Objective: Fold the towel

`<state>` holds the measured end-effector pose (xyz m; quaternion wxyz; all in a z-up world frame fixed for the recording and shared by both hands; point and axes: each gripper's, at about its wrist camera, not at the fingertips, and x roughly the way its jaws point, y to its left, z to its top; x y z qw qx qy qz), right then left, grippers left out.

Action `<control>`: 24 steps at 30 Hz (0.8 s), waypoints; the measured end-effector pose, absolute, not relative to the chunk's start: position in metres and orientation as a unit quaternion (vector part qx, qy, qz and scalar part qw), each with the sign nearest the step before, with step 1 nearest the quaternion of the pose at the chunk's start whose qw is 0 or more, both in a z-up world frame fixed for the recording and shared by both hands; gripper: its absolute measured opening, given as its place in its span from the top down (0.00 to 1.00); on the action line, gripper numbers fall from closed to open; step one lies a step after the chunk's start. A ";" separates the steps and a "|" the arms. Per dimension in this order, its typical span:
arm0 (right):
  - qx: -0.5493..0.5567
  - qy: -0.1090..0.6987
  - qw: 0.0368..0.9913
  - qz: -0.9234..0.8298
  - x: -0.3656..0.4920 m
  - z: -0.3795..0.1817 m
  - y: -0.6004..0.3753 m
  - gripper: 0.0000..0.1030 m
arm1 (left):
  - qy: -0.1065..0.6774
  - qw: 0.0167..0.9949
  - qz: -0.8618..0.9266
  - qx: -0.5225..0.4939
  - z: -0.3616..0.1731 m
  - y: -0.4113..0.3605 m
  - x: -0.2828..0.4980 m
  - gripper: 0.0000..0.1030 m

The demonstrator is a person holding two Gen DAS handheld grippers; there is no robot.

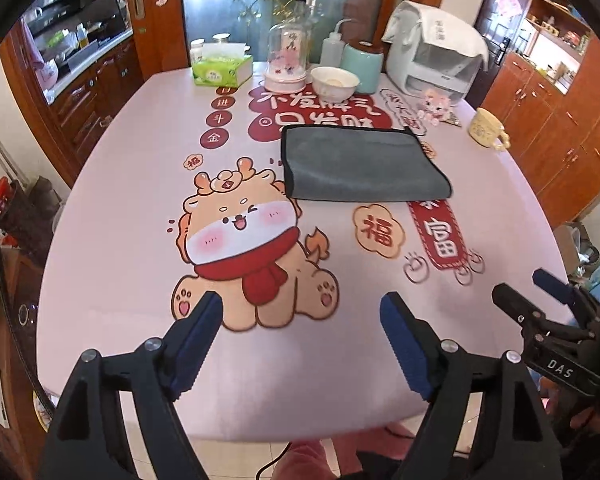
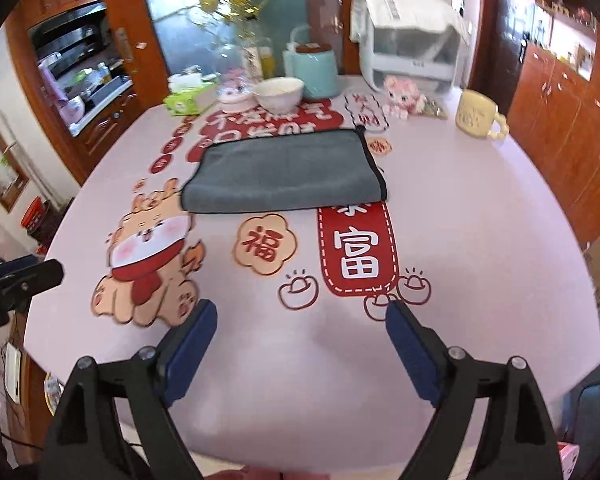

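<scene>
A grey towel (image 1: 360, 164) with black trim lies folded flat on the pink printed table, past its middle; it also shows in the right wrist view (image 2: 284, 172). My left gripper (image 1: 302, 308) is open and empty, held above the near part of the table over the dragon print, well short of the towel. My right gripper (image 2: 302, 312) is open and empty, also over the near part of the table. The right gripper shows at the right edge of the left wrist view (image 1: 540, 292). The left gripper shows at the left edge of the right wrist view (image 2: 24, 276).
At the far end of the table (image 1: 120, 200) stand a green tissue box (image 1: 222, 72), a glass dome (image 1: 286, 60), a white bowl (image 1: 334, 82), a teal canister (image 1: 362, 66) and a white appliance (image 1: 432, 56). A yellow mug (image 1: 486, 128) and a pink toy (image 1: 434, 106) sit at the right. Wooden cabinets surround the table.
</scene>
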<state>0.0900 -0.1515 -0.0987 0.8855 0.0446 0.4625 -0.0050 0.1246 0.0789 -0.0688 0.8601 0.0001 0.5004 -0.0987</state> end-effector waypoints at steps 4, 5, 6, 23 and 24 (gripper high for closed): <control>0.037 0.450 0.892 -0.004 0.066 -0.069 -0.145 0.09 | 0.485 0.868 -0.102 0.007 -0.047 0.071 0.098 0.22; 0.035 0.451 0.892 -0.006 0.064 -0.065 -0.145 0.08 | 0.480 0.871 -0.103 0.008 -0.041 0.068 0.093 0.21; 0.031 0.451 0.892 -0.008 0.059 -0.059 -0.144 0.08 | 0.478 0.872 -0.104 0.008 -0.038 0.067 0.090 0.18; 0.036 0.433 0.901 0.006 -0.001 -0.017 -0.159 0.05 | 0.440 0.895 -0.059 -0.035 -0.014 0.033 0.042 0.01; 0.042 0.437 0.898 0.005 -0.003 -0.017 -0.162 0.05 | 0.438 0.896 -0.058 -0.033 -0.013 0.031 0.039 0.01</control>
